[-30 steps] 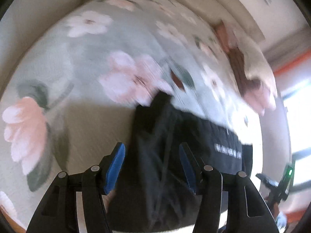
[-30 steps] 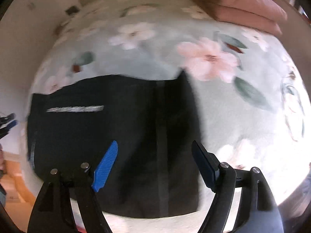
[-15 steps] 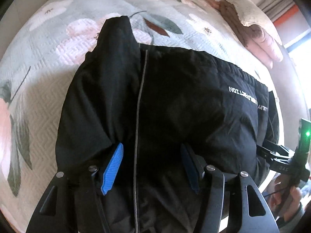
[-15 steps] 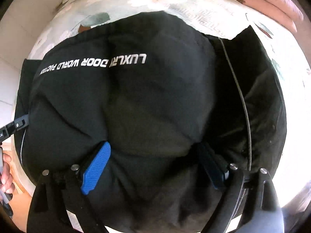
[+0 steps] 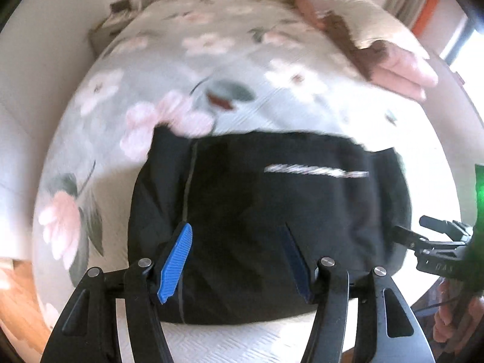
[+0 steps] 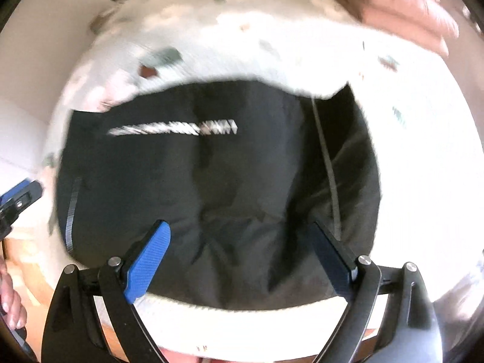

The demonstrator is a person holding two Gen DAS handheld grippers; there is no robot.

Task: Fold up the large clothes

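From the left wrist view, the black garment (image 5: pixel 266 220) lies as a folded, roughly rectangular bundle at the near end of the bed (image 5: pixel 211 69), on the floral quilt, its long axis running across the picture from left to right and its strip of white lettering following that same line. The left gripper (image 5: pixel 239 260) hangs above the bundle's near left part with its jaws partly apart and nothing between the blue pads; I judge the cloth has been let go so the fold can settle flat. A grey seam runs up the left portion of the garment, which suggests a side panel or sleeve has been turned in there. At the far right edge the other tool and part of a hand show beside the bed. From the right wrist view, the same garment sits below the right gripper (image 6: pixel 242 260), whose jaws stand wide and hold nothing; they have just been opening, and only cloth lying beneath shows between them. Here too the lettering runs crosswise, and a seam runs up the right side. Folded pink bedding (image 6: pixel 408 15) lies at the bed's far right corner, well apart from the garment.
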